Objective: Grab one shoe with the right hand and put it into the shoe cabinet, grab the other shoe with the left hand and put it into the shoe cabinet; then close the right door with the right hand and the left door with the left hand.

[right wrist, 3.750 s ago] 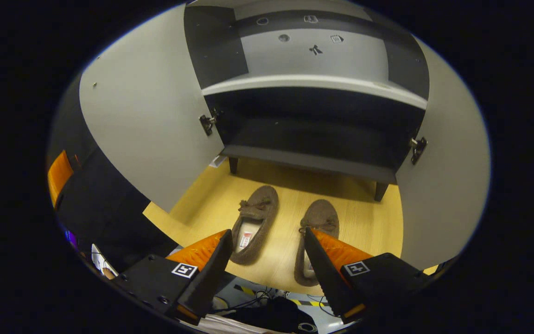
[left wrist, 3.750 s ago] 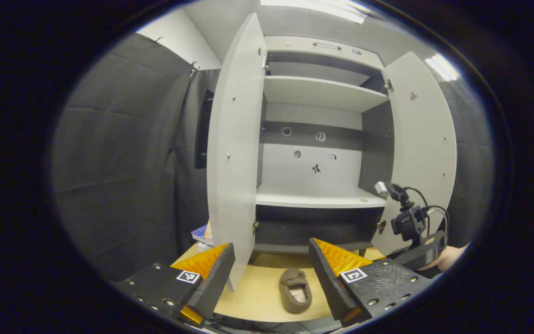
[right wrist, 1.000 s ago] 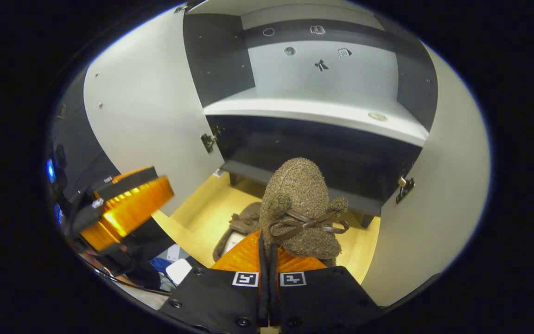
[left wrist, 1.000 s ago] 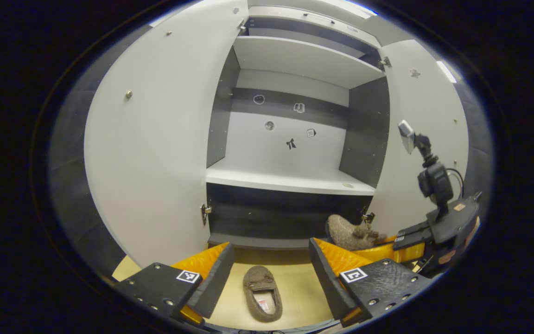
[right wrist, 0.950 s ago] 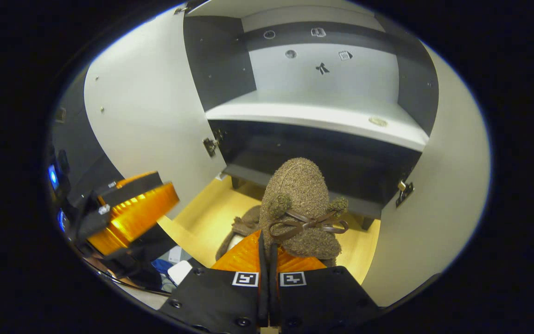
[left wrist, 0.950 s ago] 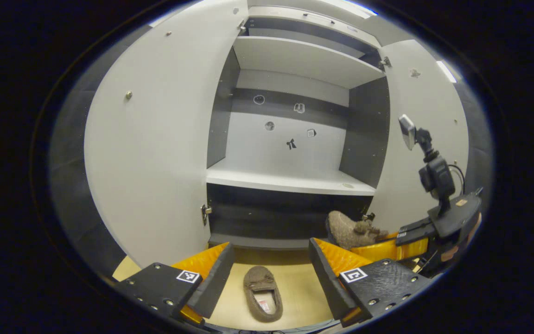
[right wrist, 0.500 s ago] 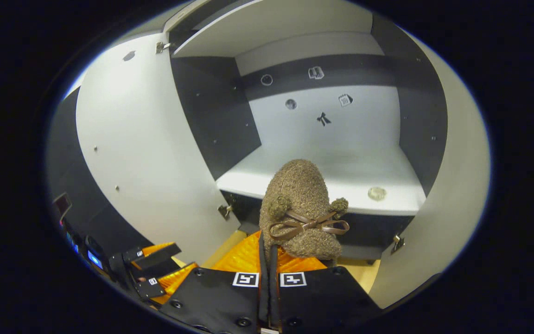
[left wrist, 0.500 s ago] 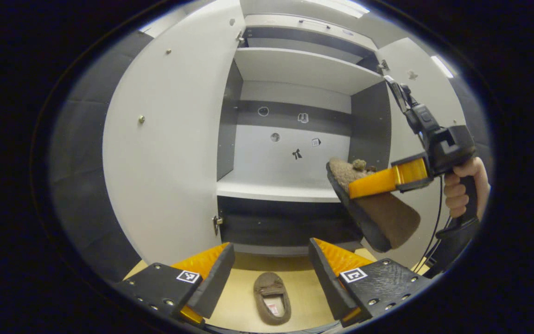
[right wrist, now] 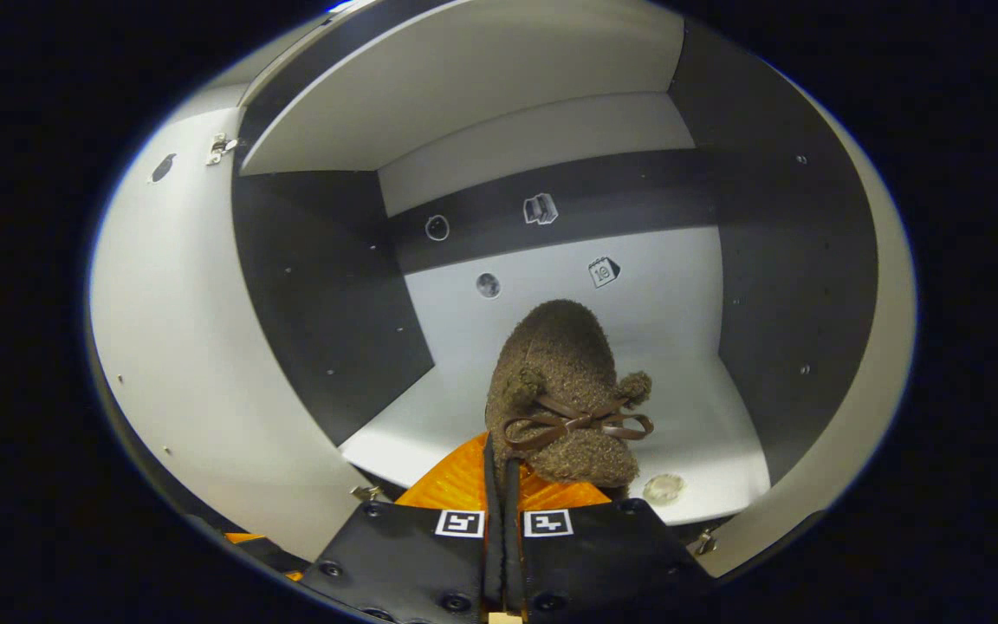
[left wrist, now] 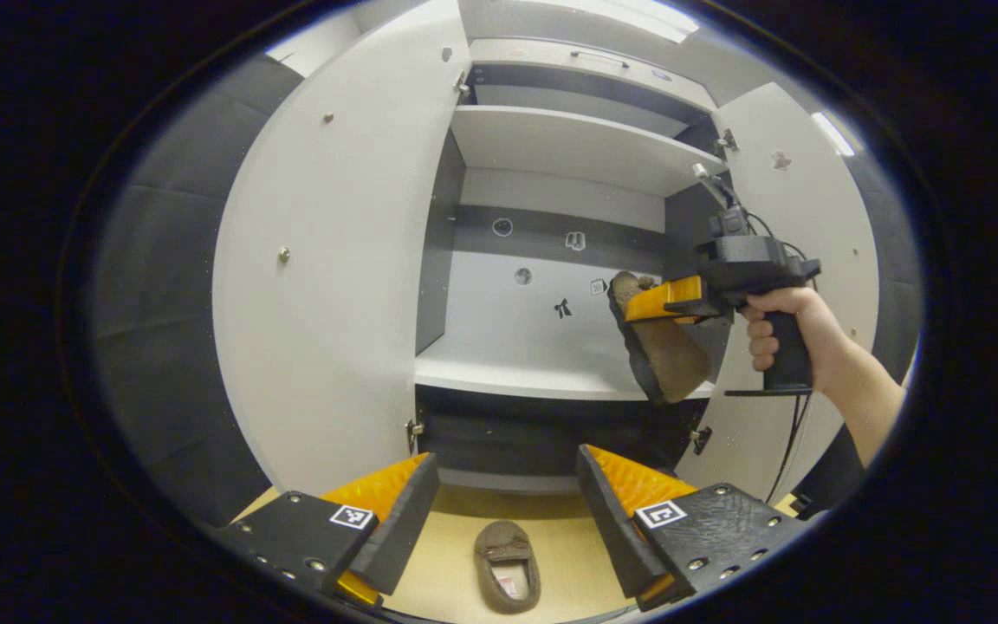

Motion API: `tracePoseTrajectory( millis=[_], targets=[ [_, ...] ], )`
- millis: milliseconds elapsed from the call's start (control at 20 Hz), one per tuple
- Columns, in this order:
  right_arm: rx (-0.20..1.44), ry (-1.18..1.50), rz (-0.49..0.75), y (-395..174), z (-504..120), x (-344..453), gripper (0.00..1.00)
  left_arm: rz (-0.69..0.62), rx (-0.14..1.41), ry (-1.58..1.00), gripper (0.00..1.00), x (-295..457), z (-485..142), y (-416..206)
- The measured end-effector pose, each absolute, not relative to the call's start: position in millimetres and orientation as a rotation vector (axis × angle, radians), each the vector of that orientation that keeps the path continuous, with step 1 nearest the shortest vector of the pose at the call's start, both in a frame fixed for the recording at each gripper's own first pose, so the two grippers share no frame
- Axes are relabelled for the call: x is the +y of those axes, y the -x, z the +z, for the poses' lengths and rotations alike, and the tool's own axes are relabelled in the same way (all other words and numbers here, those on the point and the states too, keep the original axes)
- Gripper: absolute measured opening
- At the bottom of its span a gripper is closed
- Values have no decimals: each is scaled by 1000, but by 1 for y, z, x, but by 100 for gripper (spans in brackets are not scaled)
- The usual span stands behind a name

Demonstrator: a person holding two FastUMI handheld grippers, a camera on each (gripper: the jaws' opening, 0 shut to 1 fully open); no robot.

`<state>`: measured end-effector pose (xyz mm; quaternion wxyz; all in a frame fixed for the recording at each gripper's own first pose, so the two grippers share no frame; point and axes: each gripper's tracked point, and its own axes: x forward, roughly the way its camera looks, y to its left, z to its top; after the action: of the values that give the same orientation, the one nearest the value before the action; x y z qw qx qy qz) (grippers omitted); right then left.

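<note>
Small round disc [right wrist: 663, 487] on pale shelf; ceiling light strip [left wrist: 629, 10] overhead; wood floor [left wrist: 445, 568].

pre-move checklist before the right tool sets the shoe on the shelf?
1. Right tool shut on the held shoe: ok, fingers closed on its heel end.
2. Middle shelf free ahead of the shoe: ok, only a small round disc near the front right edge.
3. Both doors open: ok, left door and right door swung wide.
4. Shoe over the shelf: ok, its sole hangs tilted above the front edge.
5. Left tool open and idle: ok.
6. Second shoe reachable on the floor: ok.
</note>
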<state>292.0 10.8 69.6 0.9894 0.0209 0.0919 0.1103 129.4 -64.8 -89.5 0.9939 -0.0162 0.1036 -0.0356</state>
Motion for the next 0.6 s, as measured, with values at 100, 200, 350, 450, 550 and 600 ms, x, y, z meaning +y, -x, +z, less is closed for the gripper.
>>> tracePoseTrajectory(
  millis=[100,200,350,450,550,600],
  targets=[
    [148,7,172,-318,81,-1,2,-62,202,38,93,-65,-88,-126],
    [130,13,141,-341,86,-11,2,-51,200,42,99,-64,-87,-125],
    [129,-25,112,-372,81,-24,2,-39,202,46,93,-61,-88,-120],
    [130,-16,80,-387,75,-36,2,-28,209,60,99,-58,-91,-119],
    [124,-27,63,-395,75,-40,3,-15,218,68,93,-54,-95,-117],
    [119,-37,60,-397,73,-40,2,-8,223,72,93,-53,-96,-116]
  ],
)
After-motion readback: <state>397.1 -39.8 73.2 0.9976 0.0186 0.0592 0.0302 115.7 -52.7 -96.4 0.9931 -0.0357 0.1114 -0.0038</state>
